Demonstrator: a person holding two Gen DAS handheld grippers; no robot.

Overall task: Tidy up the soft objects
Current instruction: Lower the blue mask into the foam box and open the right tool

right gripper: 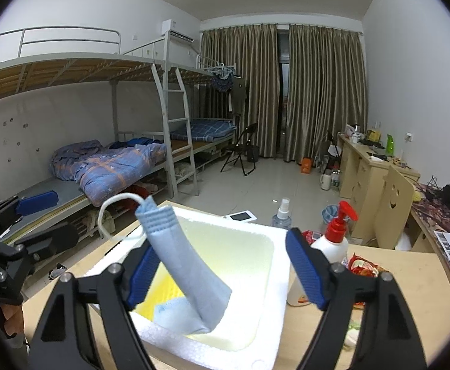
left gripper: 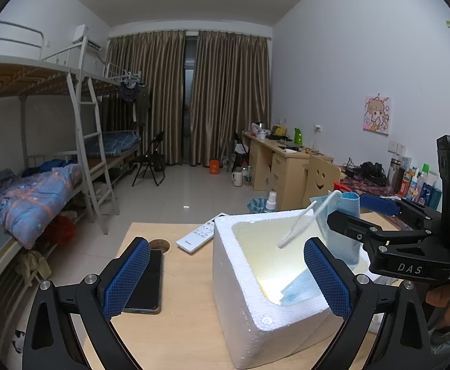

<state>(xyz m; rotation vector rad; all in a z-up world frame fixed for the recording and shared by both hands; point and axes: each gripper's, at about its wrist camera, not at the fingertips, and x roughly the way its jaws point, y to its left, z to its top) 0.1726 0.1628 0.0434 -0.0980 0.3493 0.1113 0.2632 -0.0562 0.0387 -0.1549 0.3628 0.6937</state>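
On the wooden table (left gripper: 178,333), both grippers (fingers apart) hover over the foam box (right gripper: 225,333), face mask (right gripper: 188,265) inside.

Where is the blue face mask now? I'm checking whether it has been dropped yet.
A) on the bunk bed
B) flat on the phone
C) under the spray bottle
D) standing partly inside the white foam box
D: the blue face mask leans with its lower end inside the white foam box, between the open jaws of the right gripper.
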